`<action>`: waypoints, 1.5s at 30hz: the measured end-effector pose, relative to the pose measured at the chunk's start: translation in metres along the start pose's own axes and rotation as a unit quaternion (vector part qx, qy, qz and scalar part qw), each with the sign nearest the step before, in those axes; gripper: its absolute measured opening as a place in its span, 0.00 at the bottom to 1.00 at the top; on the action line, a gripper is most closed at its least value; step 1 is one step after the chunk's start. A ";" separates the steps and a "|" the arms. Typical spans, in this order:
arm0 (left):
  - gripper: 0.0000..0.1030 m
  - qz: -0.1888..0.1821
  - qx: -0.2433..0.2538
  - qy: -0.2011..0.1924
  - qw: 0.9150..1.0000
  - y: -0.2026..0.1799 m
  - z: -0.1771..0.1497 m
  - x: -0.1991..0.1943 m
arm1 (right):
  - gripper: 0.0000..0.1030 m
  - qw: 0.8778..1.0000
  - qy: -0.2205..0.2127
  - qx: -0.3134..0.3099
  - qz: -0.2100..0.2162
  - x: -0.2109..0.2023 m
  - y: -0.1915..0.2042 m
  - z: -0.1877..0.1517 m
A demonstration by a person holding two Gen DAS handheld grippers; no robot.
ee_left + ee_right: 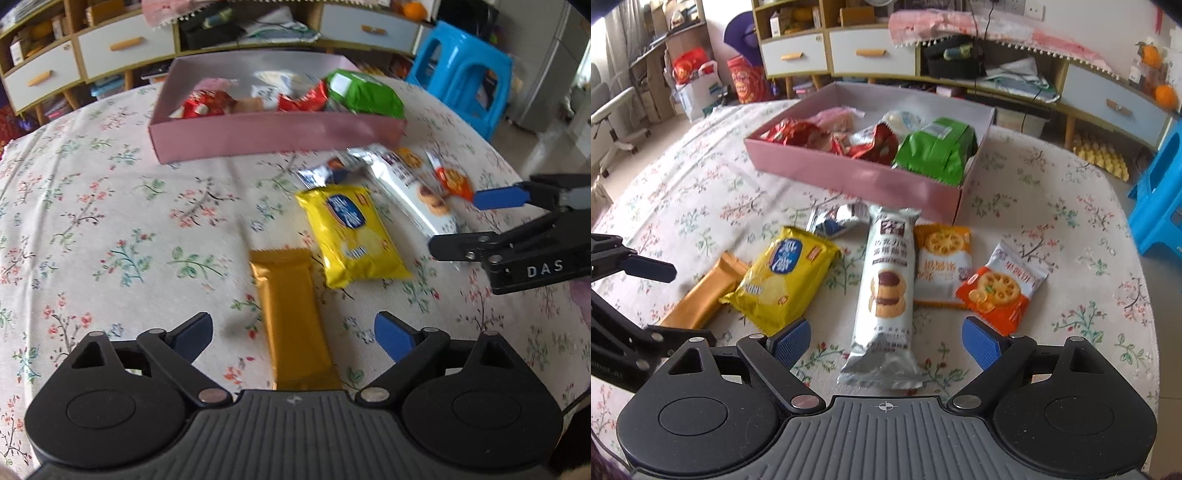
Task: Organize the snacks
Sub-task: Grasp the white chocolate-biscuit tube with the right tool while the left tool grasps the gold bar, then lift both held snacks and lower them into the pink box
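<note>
A pink box (273, 134) (857, 177) at the table's far side holds a green pack (364, 92) (936, 151) and red wrappers. In front of it lie loose snacks. My left gripper (293, 338) is open, its jaws either side of a gold bar (291, 317) (709, 291). A yellow pack (351, 236) (786, 277) lies just beyond. My right gripper (886, 341) is open, straddling the near end of a long white biscuit pack (886, 295) (410, 192). Orange cracker packs (943, 264) (1001, 288) and a small silver-blue pack (834, 219) lie nearby.
The table has a floral cloth (110, 221). The right gripper shows at the right edge of the left wrist view (476, 221). A blue plastic stool (461, 74) stands beyond the table's right side. Cabinets with drawers (849, 51) line the back wall.
</note>
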State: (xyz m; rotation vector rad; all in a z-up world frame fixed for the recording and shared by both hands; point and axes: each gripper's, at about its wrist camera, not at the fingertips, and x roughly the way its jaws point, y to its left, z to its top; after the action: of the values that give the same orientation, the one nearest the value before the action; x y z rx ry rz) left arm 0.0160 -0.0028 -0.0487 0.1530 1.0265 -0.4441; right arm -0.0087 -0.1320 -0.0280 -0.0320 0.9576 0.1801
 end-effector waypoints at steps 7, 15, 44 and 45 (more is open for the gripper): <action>0.76 0.003 0.000 0.006 1.000 0.003 -0.002 0.000 | 0.88 1.000 0.016 0.010 0.011 0.008 0.000 -0.001; 0.53 0.018 0.005 0.004 1.000 0.002 0.000 0.001 | 0.75 1.000 0.010 0.008 0.004 0.014 0.002 0.002; 0.31 0.047 -0.039 -0.003 0.998 0.023 0.021 0.006 | 0.38 0.999 0.026 0.017 0.013 0.033 0.009 0.028; 0.31 0.045 -0.041 -0.001 0.998 0.023 0.022 0.007 | 0.38 0.999 0.025 0.020 0.013 0.035 0.009 0.030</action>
State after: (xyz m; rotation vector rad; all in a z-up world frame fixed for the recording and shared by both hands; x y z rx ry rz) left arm 0.0465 0.0088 -0.0450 0.1254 1.0292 -0.3194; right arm 0.0334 -0.1148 -0.0386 0.0120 1.0108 0.1853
